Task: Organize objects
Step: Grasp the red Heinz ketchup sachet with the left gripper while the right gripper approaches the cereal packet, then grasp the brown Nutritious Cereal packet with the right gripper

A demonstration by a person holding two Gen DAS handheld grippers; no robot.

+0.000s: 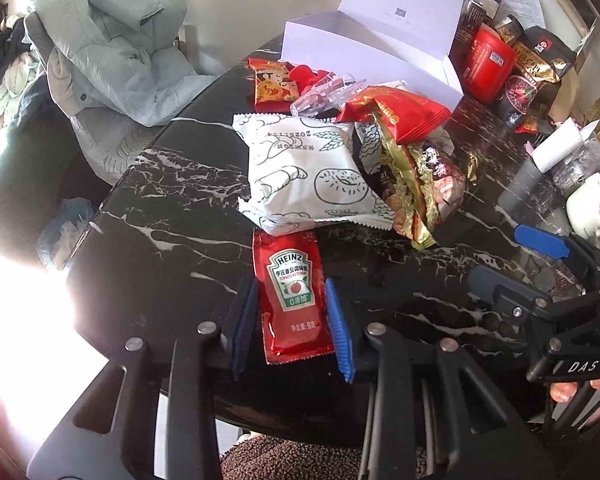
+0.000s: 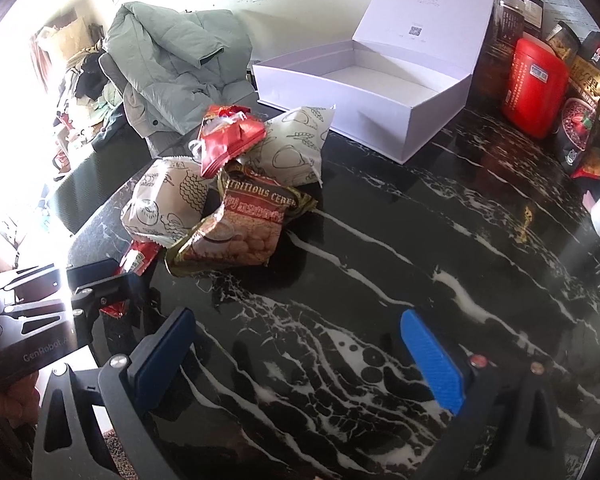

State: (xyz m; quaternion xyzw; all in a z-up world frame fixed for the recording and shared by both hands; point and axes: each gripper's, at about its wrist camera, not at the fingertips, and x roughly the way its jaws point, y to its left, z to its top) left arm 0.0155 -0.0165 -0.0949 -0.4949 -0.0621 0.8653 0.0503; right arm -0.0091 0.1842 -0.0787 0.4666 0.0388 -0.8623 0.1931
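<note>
Ketchup sachet (image 1: 290, 300) lies flat on the dark marble surface (image 1: 172, 240) at lower centre of the left wrist view, its long axis running along the left claw (image 1: 292, 328), whose blue pads have closed against both long edges. Its far end tucks under the white snack packet (image 1: 308, 176). The right claw (image 2: 300, 356) hangs wide open and empty over bare surface. The open white box (image 2: 380, 92), upper right, seems the likely destination.

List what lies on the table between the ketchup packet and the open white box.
A heap of snack bags: the white bread bag against the ketchup packet, then red and gold bags up to the white box. The left wrist view shows it best.
</note>
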